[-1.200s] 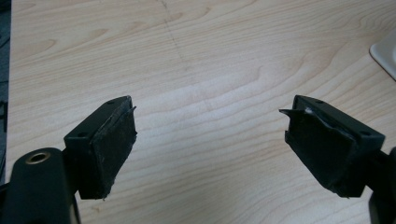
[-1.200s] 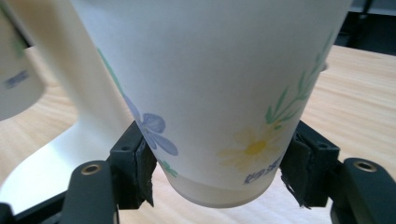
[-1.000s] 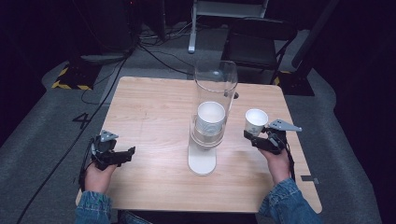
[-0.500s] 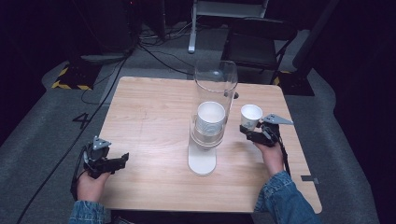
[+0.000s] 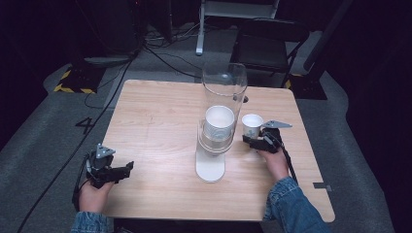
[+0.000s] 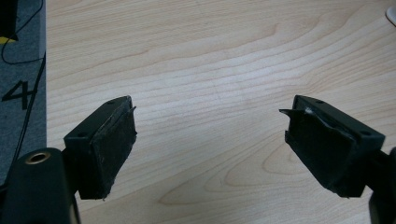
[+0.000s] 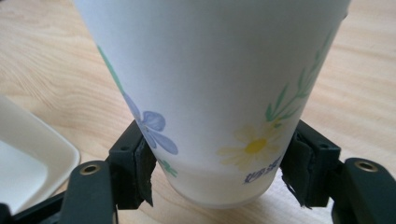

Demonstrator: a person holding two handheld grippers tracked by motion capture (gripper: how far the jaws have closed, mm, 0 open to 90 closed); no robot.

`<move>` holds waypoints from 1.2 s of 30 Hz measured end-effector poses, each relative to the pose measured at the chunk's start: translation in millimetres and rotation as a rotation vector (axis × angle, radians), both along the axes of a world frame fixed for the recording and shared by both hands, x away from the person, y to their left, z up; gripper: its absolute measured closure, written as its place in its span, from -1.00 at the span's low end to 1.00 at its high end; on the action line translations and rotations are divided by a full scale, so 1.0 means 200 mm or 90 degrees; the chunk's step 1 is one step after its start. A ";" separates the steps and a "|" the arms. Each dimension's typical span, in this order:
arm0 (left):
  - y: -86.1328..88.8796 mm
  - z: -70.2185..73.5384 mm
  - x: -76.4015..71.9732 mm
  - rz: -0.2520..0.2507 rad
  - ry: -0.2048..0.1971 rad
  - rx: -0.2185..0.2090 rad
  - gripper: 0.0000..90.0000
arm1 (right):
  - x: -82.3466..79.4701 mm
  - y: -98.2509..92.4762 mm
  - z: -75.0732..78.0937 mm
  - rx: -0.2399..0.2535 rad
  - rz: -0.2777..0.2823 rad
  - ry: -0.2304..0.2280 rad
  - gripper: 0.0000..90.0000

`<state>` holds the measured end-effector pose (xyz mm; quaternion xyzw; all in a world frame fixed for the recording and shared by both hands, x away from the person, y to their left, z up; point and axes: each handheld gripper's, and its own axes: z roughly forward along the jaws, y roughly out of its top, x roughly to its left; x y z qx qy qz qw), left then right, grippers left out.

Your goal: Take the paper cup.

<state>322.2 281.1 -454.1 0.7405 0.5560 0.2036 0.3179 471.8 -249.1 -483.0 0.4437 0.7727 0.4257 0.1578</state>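
Note:
A white paper cup printed with flowers (image 5: 252,125) is upright just right of the clear tube dispenser (image 5: 224,87). My right gripper (image 5: 248,139) is shut on the cup's lower part. In the right gripper view the two black pads (image 7: 140,172) press the cup (image 7: 210,84) on both sides near its base. A stack of white cups (image 5: 218,122) sits inside the tube, above its white base (image 5: 210,167). My left gripper (image 5: 127,169) is held open near the table's front left corner. Only bare wood lies between its jaws in the left gripper view (image 6: 210,144).
The wooden table (image 5: 160,116) stands on grey carpet. A black chair (image 5: 269,46) stands behind its far edge, and cables (image 5: 160,53) run across the floor at the back left. The dispenser's white base (image 7: 28,163) lies close to the left of the held cup.
My right gripper has carried the cup leftward, closer to the dispenser. My left gripper has drawn back toward the table's front left corner.

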 end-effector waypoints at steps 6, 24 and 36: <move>0.00 0.00 0.00 -0.002 0.002 0.001 -0.64 | 0.00 0.01 -0.02 -0.014 0.006 0.017 -0.24; -0.02 -0.01 0.04 -0.011 0.003 0.000 -0.64 | -0.01 0.03 -0.06 -0.083 0.012 0.044 -0.25; -0.04 0.00 0.07 -0.020 0.003 -0.002 -0.64 | -0.03 0.01 -0.07 -0.093 0.010 0.049 -0.40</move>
